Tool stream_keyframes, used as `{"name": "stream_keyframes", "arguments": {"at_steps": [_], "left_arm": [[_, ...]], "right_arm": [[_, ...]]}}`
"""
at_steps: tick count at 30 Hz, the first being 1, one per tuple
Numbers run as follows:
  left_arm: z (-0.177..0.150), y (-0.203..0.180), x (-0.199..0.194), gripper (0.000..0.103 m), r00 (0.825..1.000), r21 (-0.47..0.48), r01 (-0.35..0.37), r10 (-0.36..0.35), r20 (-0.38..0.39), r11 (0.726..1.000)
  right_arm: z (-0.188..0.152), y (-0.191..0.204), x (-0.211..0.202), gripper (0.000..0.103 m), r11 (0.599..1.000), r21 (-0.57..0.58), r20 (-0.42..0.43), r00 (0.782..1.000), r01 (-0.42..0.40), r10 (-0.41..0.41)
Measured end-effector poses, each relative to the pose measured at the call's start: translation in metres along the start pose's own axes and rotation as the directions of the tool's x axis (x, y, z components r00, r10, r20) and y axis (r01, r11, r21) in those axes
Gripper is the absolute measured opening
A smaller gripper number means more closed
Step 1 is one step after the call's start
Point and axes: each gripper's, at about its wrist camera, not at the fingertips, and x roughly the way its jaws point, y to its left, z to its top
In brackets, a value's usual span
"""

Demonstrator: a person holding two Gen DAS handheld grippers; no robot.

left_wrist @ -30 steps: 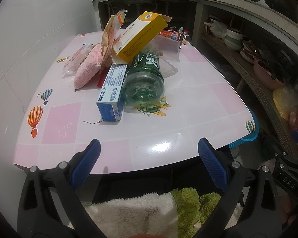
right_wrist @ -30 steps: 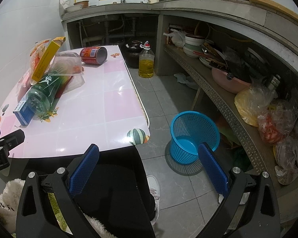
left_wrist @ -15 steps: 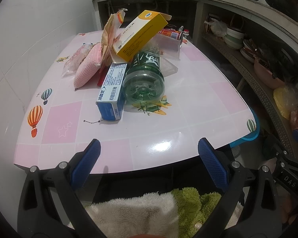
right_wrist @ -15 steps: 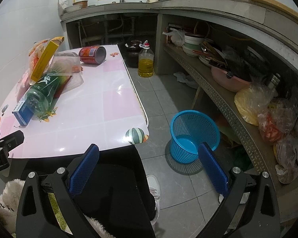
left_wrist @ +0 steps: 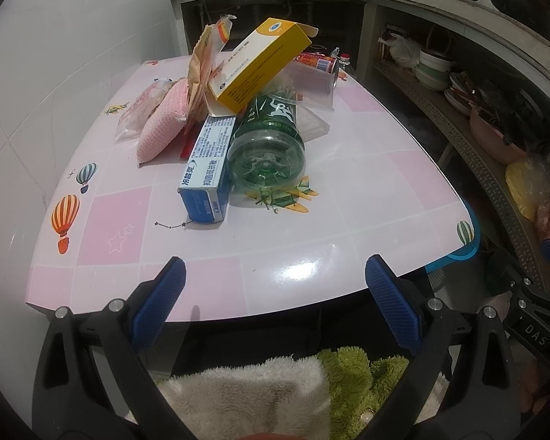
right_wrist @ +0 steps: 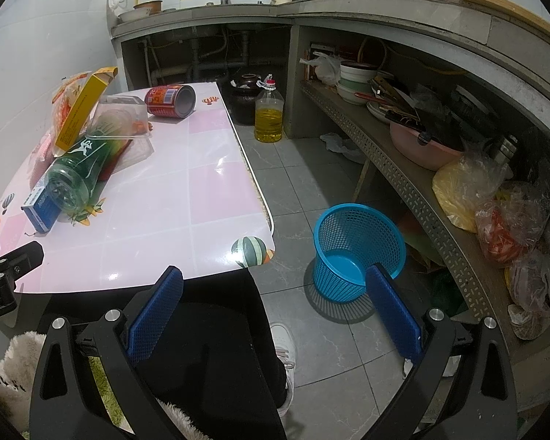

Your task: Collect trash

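Observation:
A heap of trash lies on the pink-and-white table (left_wrist: 348, 198): a green plastic bottle (left_wrist: 269, 146) on its side, a blue toothpaste box (left_wrist: 207, 168), a yellow carton (left_wrist: 260, 64) on top, pink wrappers (left_wrist: 161, 124), a clear plastic tub (left_wrist: 311, 84) and a red can (right_wrist: 170, 101). A blue mesh basket (right_wrist: 359, 249) stands on the floor right of the table. My left gripper (left_wrist: 273, 293) is open and empty at the table's near edge. My right gripper (right_wrist: 275, 300) is open and empty, off the table's corner near the basket.
A shelf (right_wrist: 403, 172) with bowls, pans and plastic bags runs along the right. An oil bottle (right_wrist: 269, 115) and a dark pot stand on the floor past the table. The white wall borders the table's left side. The person's legs are below.
Almost nothing moved. Both views have shifted very slightly; both grippers stay open and empty.

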Motion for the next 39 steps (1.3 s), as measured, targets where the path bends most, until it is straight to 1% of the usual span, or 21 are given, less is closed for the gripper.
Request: {"name": "stream_keyframes", "arguments": {"at_steps": [16,28,35,39], "left_arm": [[0.001,-0.001,0.000,0.094,1.000,0.005,0.003,-0.003,0.001,1.000],[0.005,-0.001,-0.001,0.094,0.999,0.004,0.048,-0.048,0.016,0.999],[0.009,0.016,0.005,0.094,0.998,-0.044,0.061,-0.060,0.018,0.997],[0.016,0.036,0.008,0.094,0.998,-0.073,0.050,-0.048,0.028,0.996]], "right_arm": [[0.000,-0.001,0.002,0.097,1.000,0.001,0.002,1.000,0.002,-0.002],[0.008,-0.001,-0.001,0.097,1.000,0.000,0.007,1.000,0.020,-0.020],[0.016,0.008,0.001,0.097,1.000,-0.023,0.028,0.999,0.018,-0.017],[0.027,0.019,0.001,0.097,0.999,-0.043,0.061,0.998,-0.007,0.009]]}}
